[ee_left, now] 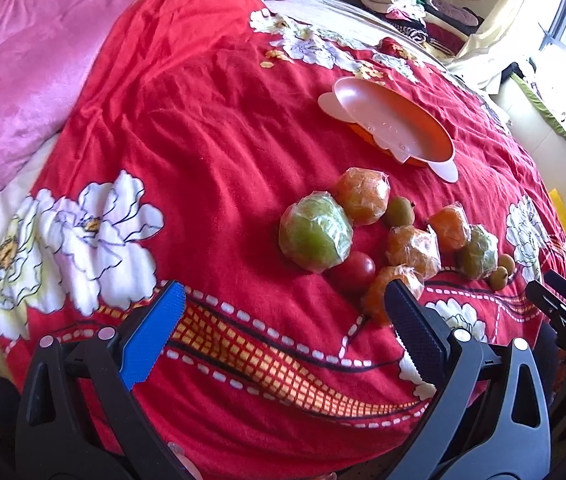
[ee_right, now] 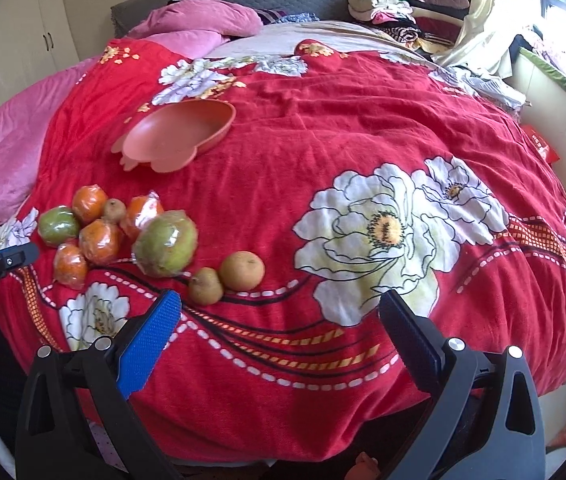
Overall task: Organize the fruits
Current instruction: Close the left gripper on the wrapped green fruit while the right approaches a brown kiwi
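We judge the task barely begun: the shallow pink plastic bowl with its petal-shaped rim sits empty on the red flowered bedspread, and every fruit we can see lies loose on the cloth, well short of it. The plastic-wrapped oranges, the two wrapped green fruits, a small red tomato and several small brownish fruits form a tight cluster between us and the bowl; a round tan fruit and a small brown pear-shaped one touch each other just beside it. Our left gripper hangs wide apart near the cluster, holding nothing; our right gripper is equally wide and empty. All the fruit remains to be moved, if the bowl is the destination
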`<state>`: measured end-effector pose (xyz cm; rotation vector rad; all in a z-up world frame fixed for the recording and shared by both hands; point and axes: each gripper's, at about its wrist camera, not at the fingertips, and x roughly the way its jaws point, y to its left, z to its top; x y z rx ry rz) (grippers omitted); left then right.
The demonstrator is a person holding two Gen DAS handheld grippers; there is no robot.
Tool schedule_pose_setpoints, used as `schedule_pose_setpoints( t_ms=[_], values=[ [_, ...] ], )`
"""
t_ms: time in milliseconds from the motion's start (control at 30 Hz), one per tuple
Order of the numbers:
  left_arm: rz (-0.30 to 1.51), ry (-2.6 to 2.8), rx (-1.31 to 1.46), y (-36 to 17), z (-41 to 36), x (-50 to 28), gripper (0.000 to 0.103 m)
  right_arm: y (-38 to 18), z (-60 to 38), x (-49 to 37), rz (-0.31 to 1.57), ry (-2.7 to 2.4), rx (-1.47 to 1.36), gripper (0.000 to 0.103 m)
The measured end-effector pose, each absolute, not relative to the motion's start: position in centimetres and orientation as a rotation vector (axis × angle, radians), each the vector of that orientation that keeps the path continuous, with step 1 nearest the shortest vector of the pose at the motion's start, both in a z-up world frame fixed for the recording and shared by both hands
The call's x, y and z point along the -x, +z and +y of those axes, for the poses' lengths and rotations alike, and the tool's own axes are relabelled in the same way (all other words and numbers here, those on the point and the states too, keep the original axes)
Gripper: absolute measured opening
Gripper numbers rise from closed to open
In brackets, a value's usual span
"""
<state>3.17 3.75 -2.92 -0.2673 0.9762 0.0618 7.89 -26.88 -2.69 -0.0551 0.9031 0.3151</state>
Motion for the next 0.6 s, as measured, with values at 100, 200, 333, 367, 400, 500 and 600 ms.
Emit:
schedule_pose_setpoints(
  t_ms=[100,200,333,367,400,500,600],
  values=[
    [0.966,0.034,0.258,-2.8,3.6,-3.9,0.094,-3.2,-27.2,-8.5,0.919,0.307,0.067,0.098],
    [0.961,0.004,0.252,-2.8,3.6,-4.8,0.092,-3.5,-27.3,-8.7,0.921,0.302,0.083,0.098],
    [0.966,-0.026,0.248,-3.0,3.8,-5.7,0.081,-3.7,-27.2,-8.9,0.924,0.31,0.111,0.085],
    [0.966,-0.033,0.247,-3.0,3.8,-5.8,0.079,-3.9,-27.2,-9.0,0.926,0.311,0.119,0.082],
    [0.969,-0.038,0.248,-3.1,3.9,-5.9,0.078,-4.1,-27.1,-9.2,0.931,0.315,0.127,0.081],
    [0.973,-0.054,0.244,-3.2,3.9,-6.4,0.073,-4.4,-27.0,-9.5,0.938,0.329,0.13,0.074],
    [0.977,-0.06,0.237,-3.2,4.0,-6.6,0.068,-4.3,-27.0,-9.6,0.937,0.332,0.135,0.067]
  ],
)
